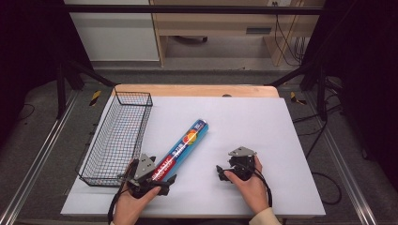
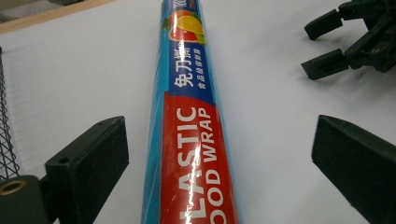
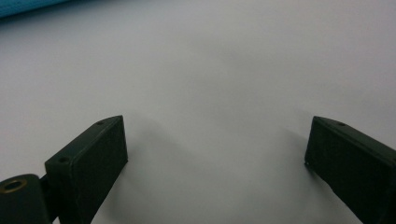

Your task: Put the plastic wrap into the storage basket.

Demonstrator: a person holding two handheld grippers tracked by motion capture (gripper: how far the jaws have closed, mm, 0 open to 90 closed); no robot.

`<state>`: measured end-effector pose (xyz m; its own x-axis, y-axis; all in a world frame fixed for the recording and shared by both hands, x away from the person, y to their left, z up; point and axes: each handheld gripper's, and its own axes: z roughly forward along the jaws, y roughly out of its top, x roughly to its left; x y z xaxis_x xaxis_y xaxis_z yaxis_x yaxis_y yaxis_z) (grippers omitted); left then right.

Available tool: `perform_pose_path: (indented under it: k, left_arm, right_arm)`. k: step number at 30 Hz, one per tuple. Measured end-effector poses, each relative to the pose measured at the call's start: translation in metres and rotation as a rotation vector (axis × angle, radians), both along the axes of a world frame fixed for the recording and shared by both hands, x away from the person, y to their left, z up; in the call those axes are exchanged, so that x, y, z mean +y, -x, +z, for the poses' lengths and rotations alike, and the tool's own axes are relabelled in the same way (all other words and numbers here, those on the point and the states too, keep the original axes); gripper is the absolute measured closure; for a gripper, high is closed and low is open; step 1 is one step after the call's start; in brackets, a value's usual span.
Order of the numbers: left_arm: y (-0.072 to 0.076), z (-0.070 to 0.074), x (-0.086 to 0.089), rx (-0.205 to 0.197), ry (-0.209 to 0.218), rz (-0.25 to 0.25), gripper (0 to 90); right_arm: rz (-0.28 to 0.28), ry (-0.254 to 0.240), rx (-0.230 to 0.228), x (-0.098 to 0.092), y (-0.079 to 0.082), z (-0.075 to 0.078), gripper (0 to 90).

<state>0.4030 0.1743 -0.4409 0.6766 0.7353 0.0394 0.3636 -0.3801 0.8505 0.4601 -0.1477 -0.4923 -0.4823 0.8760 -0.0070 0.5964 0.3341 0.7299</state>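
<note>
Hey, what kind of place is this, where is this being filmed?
Probably a lab or workshop bench set up for recording handling work: a white-covered table framed by black metal rails, cables on the floor, with just a wire basket and a plastic wrap roll laid out.

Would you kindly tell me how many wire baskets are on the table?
1. The wire basket sits along the table's left edge, left of the plastic wrap roll. Nothing appears hidden.
</note>
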Motion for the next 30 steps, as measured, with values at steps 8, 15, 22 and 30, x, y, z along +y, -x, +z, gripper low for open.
perform_pose_path:
  k: [8, 15, 22, 30]
  left_arm:
    - [0.003, 0.002, -0.001, -0.013, -0.003, -0.024, 3.0]
    - [0.002, 0.015, -0.006, -0.054, -0.030, -0.035, 2.8]
    - [-0.020, 0.034, -0.022, -0.019, -0.091, -0.060, 3.2]
    - [-0.038, 0.046, -0.032, 0.040, -0.166, -0.055, 3.5]
  right_arm:
    - [-0.002, 0.001, -0.001, 0.000, 0.000, 0.000, 6.1]
    - [0.005, 0.000, -0.003, -0.001, 0.000, 0.000, 6.0]
    - [0.010, -0.006, 0.005, 0.000, -0.001, 0.001, 5.7]
    - [0.031, -0.007, -0.066, 0.000, 0.005, 0.013, 5.8]
